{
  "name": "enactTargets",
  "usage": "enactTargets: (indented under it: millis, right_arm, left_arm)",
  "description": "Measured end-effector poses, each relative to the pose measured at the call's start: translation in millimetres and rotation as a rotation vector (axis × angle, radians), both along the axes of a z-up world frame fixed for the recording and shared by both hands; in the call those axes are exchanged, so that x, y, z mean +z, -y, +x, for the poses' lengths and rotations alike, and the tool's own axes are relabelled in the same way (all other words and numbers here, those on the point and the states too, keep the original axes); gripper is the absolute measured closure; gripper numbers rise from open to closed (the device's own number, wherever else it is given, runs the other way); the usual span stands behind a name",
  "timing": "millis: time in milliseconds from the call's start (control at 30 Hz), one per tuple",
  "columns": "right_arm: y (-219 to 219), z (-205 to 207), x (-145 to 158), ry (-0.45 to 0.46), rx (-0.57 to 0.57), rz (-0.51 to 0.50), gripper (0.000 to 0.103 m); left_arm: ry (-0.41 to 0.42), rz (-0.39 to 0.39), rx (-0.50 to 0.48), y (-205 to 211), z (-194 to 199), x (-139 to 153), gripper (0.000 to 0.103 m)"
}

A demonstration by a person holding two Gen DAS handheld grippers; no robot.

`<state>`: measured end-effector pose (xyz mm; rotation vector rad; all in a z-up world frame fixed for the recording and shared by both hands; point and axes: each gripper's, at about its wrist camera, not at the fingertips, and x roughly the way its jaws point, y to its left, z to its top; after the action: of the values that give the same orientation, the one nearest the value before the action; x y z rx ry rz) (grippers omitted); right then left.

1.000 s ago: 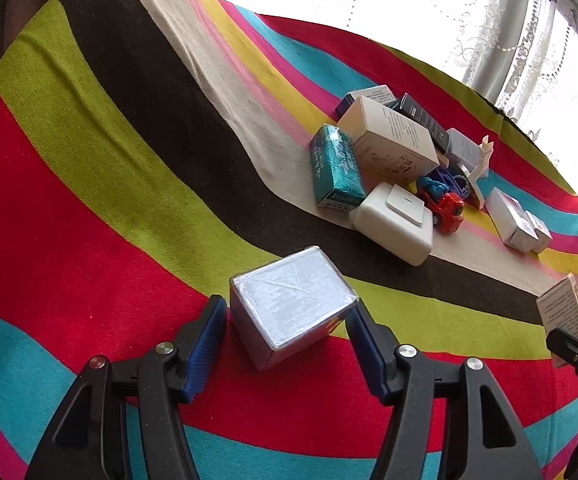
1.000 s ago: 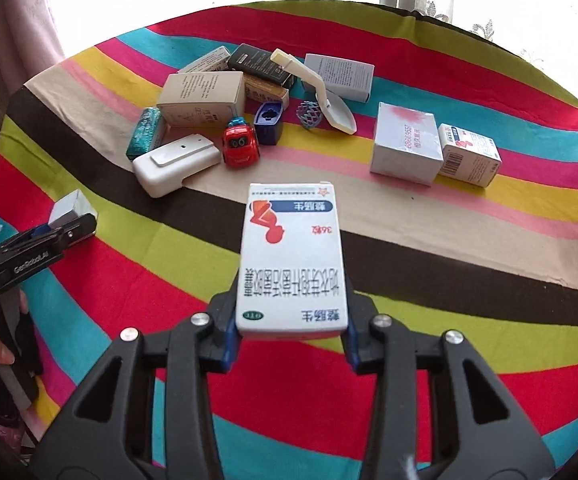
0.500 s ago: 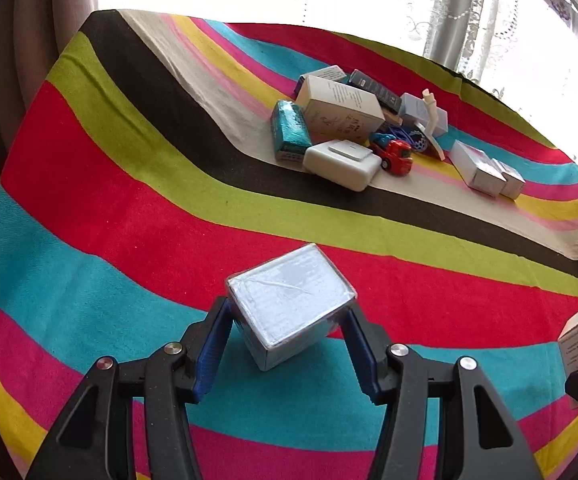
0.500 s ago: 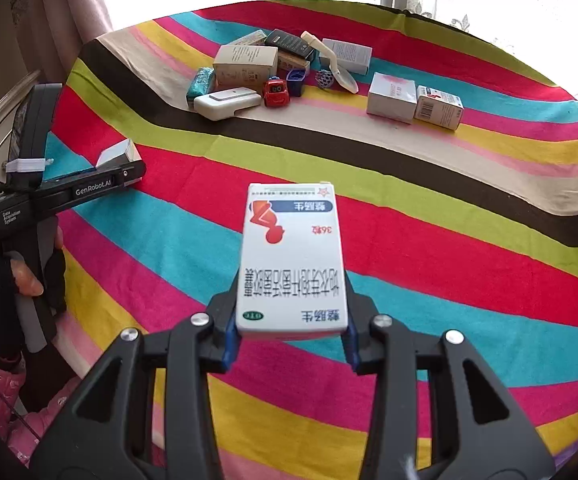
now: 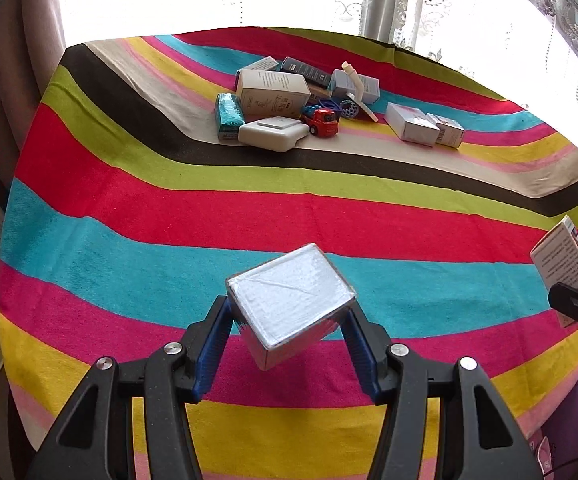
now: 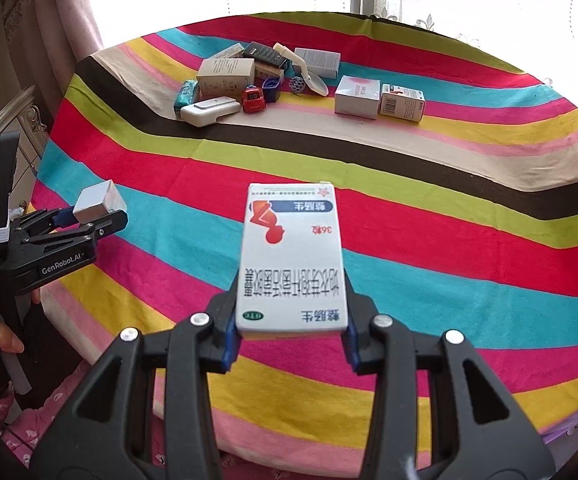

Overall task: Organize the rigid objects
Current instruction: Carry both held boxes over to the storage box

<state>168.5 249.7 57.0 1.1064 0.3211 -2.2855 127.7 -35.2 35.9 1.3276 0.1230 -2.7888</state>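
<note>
Pinching silver box (image 5: 291,298), left claw (image 5: 285,336); right claw (image 6: 291,330) pinching medicine box (image 6: 292,258)

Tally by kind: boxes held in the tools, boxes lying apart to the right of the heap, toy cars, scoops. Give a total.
Boxes held: 2, silver box in left tool, medicine box in right tool
Boxes apart: 2, pink-marked box, barcode box
Toy car: 1
Scoop: 1
Total: 6
</note>
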Motion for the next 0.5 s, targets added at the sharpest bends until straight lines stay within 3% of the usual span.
enactTargets:
  millis: [500]
  right_arm:
    - [-61,36,13,-0.01,-0.067,-0.02,0.059]
  left_arm:
    - [-0.043,-0.035,-0.156,-60,31,27,0.047]
